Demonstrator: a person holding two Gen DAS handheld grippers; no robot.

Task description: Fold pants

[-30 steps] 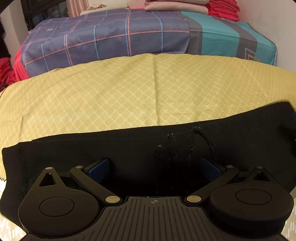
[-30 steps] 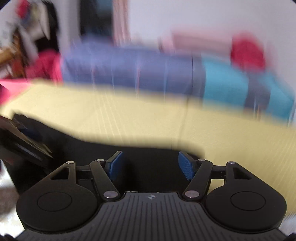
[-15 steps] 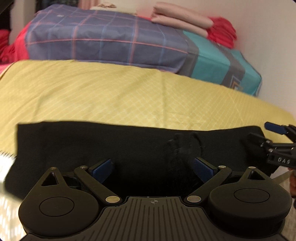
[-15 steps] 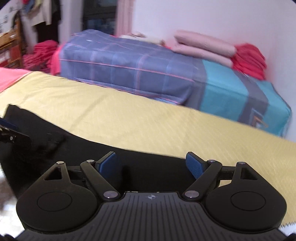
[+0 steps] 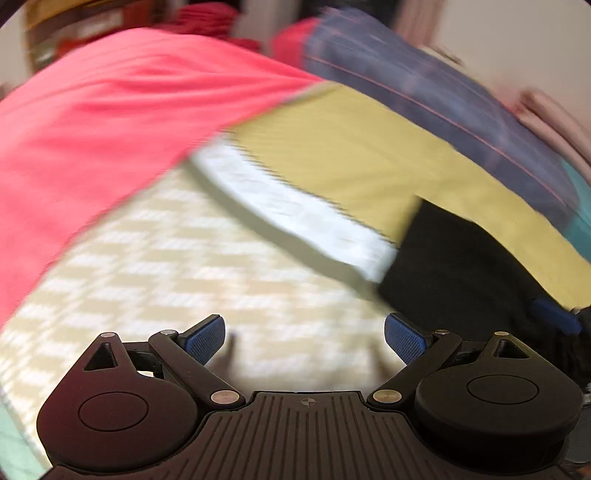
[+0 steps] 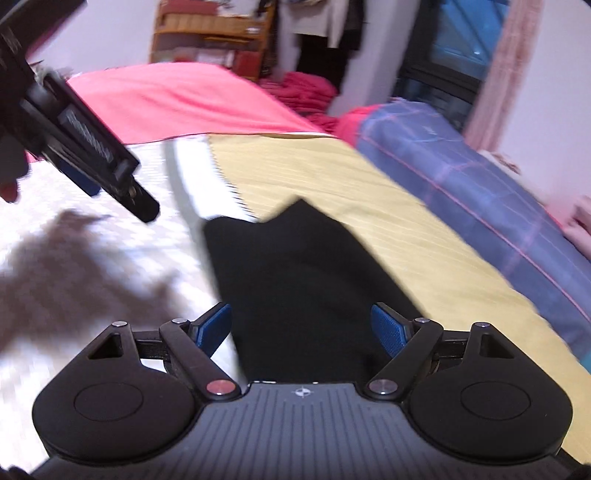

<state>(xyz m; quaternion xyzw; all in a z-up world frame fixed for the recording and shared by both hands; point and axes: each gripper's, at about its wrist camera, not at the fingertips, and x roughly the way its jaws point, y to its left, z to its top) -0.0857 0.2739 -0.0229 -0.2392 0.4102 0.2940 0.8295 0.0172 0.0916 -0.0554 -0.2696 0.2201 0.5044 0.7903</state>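
I see my right gripper (image 6: 301,328) held low over the bed, pointing along the black pants (image 6: 295,266), its blue pads (image 6: 388,328) spread wide with nothing pinched between them; the dark cloth lies under the gap. My left gripper (image 5: 304,338) is tilted and aimed off the garment, over a cream patterned mat (image 5: 166,280), its jaws released as well, blue pads (image 5: 205,338) apart and empty. From the right wrist view the left gripper (image 6: 122,177) shows again at about 10 o'clock, hanging above the mat clear of the cloth.

Largest first: the yellow bedspread (image 6: 332,177) fills the centre and runs toward 4 o'clock. A pink sheet (image 5: 92,122) covers the area from 9 to 12 o'clock in the left view. A blue plaid blanket (image 6: 480,177) lies along the yellow spread's far edge at 2 o'clock. The pants lie flat on the yellow spread, one end reaching its white border (image 6: 207,177); in the left view they (image 5: 461,266) sit at 3 o'clock, with a blue pad of the right gripper (image 5: 554,319) just beside them.

A wooden shelf (image 6: 210,33) stands at 11 o'clock. The left gripper's side carries a label, too blurred to read.
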